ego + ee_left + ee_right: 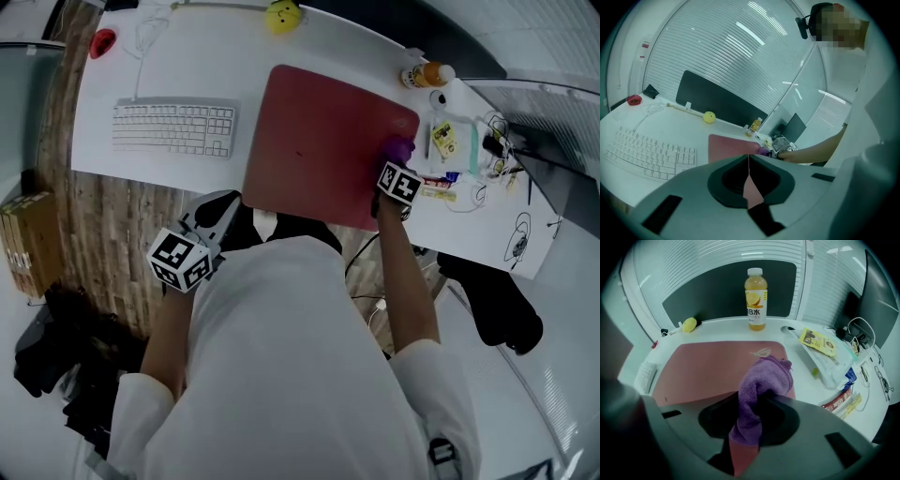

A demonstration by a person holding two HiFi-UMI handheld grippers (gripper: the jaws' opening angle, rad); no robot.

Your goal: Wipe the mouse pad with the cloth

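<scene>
A dark red mouse pad (323,141) lies on the white desk (187,70), right of the keyboard. My right gripper (397,169) is shut on a purple cloth (761,390); the cloth's free end (397,149) rests on the pad's right part (712,366). My left gripper (217,217) hangs off the desk's near edge, jaws closed together with nothing between them. From the left gripper view the mouse pad (726,146) and the purple cloth (763,151) show beyond the shut jaws.
A white keyboard (173,127) sits left of the pad. An orange drink bottle (755,298) stands behind the pad, a yellow ball (282,16) at the desk's far edge. Snack packets (816,342) and cables (497,150) crowd the right side. A red object (102,41) sits far left.
</scene>
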